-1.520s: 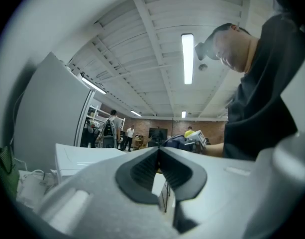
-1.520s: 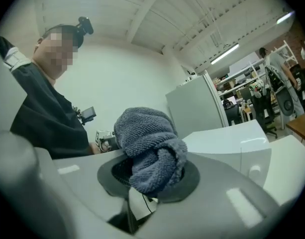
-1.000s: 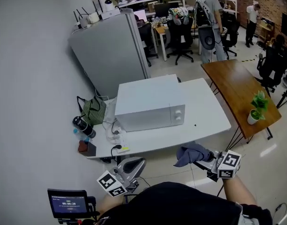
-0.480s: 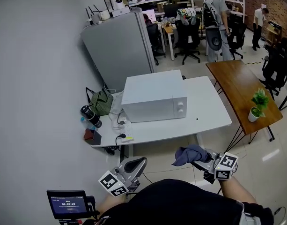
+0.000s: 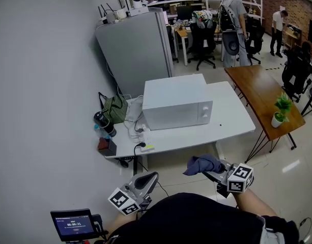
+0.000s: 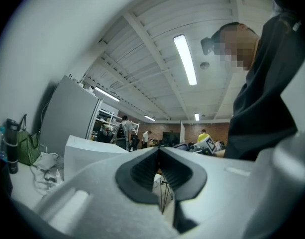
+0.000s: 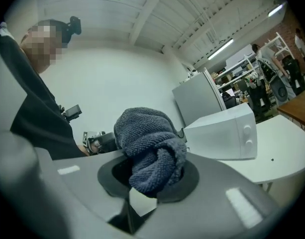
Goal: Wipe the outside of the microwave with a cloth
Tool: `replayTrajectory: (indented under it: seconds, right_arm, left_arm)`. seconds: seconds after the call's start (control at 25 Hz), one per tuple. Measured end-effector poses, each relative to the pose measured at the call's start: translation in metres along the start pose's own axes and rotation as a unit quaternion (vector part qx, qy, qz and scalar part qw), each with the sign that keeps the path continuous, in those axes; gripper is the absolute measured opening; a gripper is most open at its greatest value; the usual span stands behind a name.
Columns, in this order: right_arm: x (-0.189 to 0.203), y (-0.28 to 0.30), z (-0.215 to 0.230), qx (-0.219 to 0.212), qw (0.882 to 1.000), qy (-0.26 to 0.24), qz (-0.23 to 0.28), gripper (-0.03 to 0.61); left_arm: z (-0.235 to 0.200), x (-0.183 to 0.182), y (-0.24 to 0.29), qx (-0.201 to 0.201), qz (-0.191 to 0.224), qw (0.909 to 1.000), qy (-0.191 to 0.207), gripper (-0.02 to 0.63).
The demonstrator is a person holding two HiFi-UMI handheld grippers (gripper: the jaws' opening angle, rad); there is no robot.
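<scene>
Office floor, white table (image 5: 232,128) mid-frame: green bag (image 5: 115,108) at its left end, microwave (image 5: 177,101) at centre, knobs facing the camera. Lower left of centre, left gripper (image 5: 151,177) has jaws together, nothing between them. Lower right of centre, right gripper (image 5: 210,171) is clamped on a bunched grey-blue cloth (image 5: 200,163), held off the table, well apart from the microwave.

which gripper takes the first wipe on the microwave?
Right. The right gripper is shut on the cloth, microwave ahead in its view. The left gripper is shut and empty, so it has nothing to wipe with.
</scene>
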State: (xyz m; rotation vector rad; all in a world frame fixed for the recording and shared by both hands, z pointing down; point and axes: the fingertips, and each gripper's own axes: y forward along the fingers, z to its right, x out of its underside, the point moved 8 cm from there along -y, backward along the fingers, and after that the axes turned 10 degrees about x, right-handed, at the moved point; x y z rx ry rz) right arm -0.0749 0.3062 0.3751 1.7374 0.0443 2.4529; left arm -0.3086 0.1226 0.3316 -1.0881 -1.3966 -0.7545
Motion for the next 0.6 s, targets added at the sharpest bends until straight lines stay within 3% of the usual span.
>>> replayTrajectory:
  seconds: [0.6]
  right_arm:
    - [-0.003,0.007,-0.022,0.014,0.999,-0.041,-0.016,0.071]
  left_arm:
    - [-0.01,-0.004,-0.019,0.017,0.017,0.9997,-0.003,0.003]
